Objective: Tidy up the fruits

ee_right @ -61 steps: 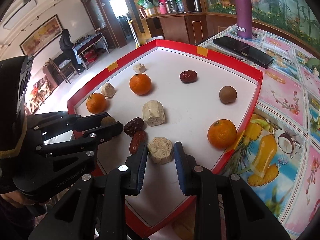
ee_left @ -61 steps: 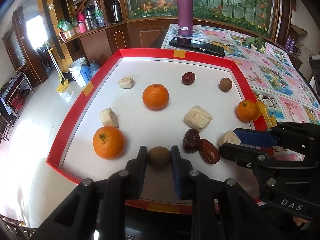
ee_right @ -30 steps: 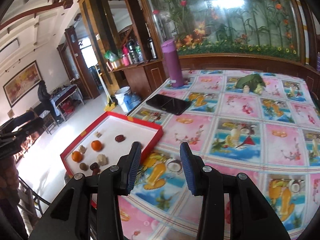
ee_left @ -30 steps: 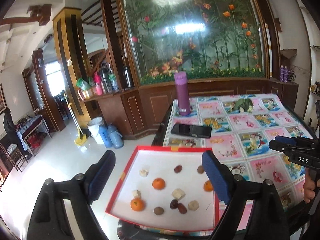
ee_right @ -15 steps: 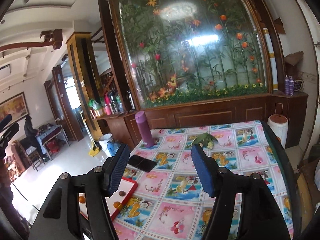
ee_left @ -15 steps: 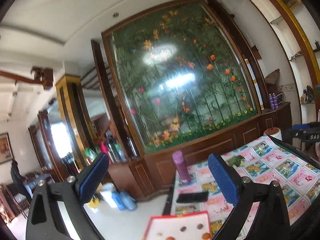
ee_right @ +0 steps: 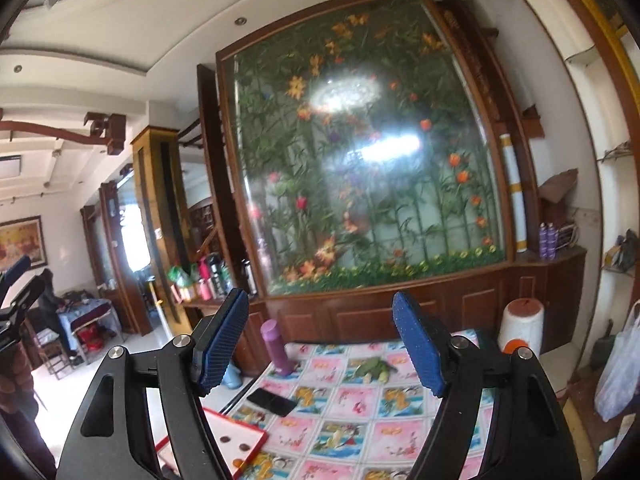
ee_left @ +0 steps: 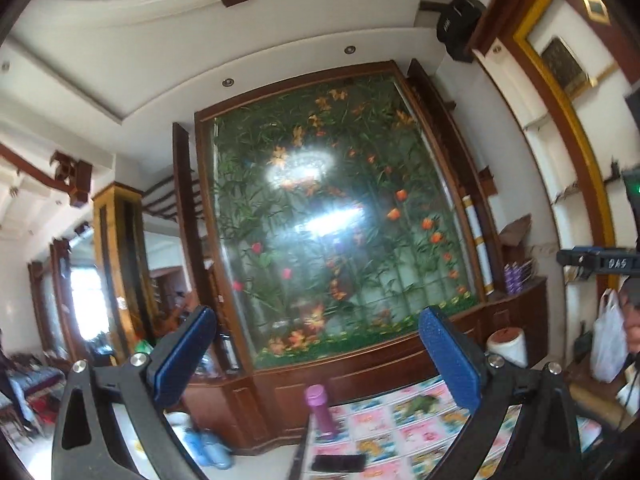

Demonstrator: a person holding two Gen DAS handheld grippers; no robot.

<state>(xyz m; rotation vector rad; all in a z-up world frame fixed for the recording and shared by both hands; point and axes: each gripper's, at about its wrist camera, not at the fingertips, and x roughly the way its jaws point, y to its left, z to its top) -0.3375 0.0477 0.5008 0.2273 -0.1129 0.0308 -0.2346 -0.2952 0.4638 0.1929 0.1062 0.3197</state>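
Clearly "DAS" printed on right gripper [ee_left: 596, 261], left gripper [ee_left: 316, 360] fingers spread empty, right's just widened, nothing between

This is the living and dining room of a family home, built around a tall wood-framed glass panel [ee_right: 360, 152] filled with bamboo and orange flowers. Below the panel runs a dark wooden cabinet [ee_right: 400, 312], and in front of it stands a table under a pink fruit-print cloth [ee_right: 360, 408] with a purple flask [ee_right: 276, 346] and a phone [ee_right: 272, 401] on it. Left of the panel a shelf holds thermos flasks and bottles [ee_right: 208, 280], farther left a framed painting [ee_right: 20, 242] hangs over chairs, and to the panel's right a plastic bag [ee_right: 618, 376] hangs by white wall shelves.
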